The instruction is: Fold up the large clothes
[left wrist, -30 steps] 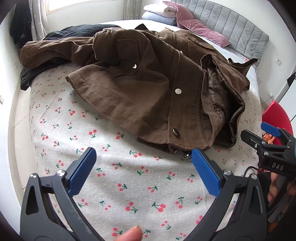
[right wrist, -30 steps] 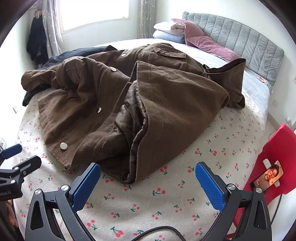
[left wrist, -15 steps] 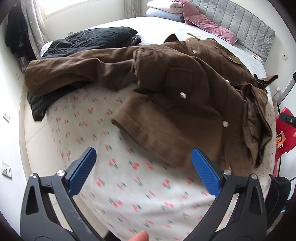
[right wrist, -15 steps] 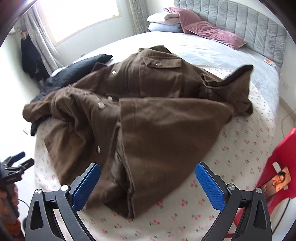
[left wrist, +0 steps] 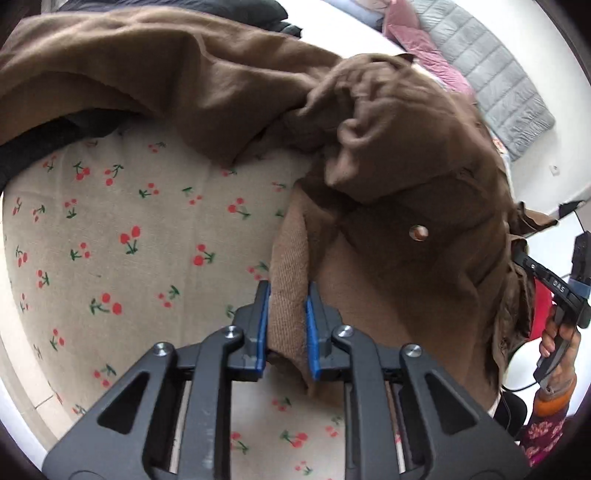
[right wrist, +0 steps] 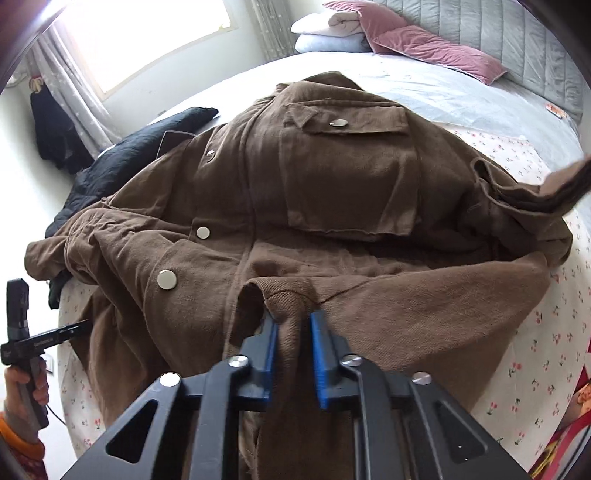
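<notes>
Lying spread over the cherry-print sheet [left wrist: 122,236] of the bed: the brown jacket [right wrist: 332,206], bunched and creased. Being pinched at its hem edge by the left gripper [left wrist: 286,321], blue pads [left wrist: 262,325] nearly together with a ribbed fold of cloth squeezed between them. Being clamped likewise by the right gripper [right wrist: 291,347], narrow gap filled with a gathered ridge of fabric.

Showing only beyond the right fingers: flap pocket [right wrist: 347,122] with snap, black garment [right wrist: 140,147] far left, pink pillow [right wrist: 432,48], stacked pale blankets [right wrist: 332,33], window [right wrist: 140,33]. Showing only ahead of the left fingers: crumpled sleeve [left wrist: 155,77] and open sheet to the left.

Reading "DAS" on the opposite handle [left wrist: 554,288], right of the left fingers. Remaining too blurred to read: white lettering on the handle [right wrist: 44,341] left of the right fingers.
</notes>
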`<act>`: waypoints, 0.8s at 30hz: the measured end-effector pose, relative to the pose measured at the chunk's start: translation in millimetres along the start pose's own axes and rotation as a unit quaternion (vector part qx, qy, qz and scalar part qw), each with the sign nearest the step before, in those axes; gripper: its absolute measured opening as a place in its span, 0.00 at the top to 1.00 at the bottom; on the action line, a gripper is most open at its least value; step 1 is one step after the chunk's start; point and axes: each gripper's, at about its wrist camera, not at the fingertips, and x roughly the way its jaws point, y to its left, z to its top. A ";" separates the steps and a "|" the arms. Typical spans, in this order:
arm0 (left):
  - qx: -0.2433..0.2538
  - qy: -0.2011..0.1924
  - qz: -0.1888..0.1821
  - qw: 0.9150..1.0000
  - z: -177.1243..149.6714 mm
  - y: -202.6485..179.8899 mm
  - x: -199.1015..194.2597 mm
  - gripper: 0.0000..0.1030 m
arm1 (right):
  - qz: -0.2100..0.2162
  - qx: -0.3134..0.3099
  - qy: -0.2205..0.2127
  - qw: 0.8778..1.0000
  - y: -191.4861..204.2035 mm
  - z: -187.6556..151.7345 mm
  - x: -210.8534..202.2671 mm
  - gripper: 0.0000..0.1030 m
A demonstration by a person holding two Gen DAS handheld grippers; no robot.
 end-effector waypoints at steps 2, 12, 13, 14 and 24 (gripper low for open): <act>0.005 -0.008 -0.010 1.000 -10.4 -10.0 -17.9 0.84 | -0.008 -0.011 -0.014 1.000 -5.8 -5.7 -19.4 0.92; -0.016 -0.041 -0.061 0.997 -97.0 -38.4 -143.7 0.86 | -0.011 -0.021 -0.071 0.997 -49.5 -59.5 -166.0 0.93; -0.007 -0.041 -0.059 0.997 -110.6 -40.5 -154.4 0.86 | -0.016 -0.024 -0.066 0.997 -55.1 -68.2 -175.8 0.93; 0.005 -0.029 -0.058 0.998 -122.5 -41.4 -157.2 0.86 | -0.020 -0.025 -0.055 0.998 -62.6 -76.8 -182.4 0.93; 0.083 -0.016 0.010 0.996 -142.3 -46.5 -150.9 0.19 | 0.036 0.033 0.018 0.999 -122.3 -129.4 -208.8 0.26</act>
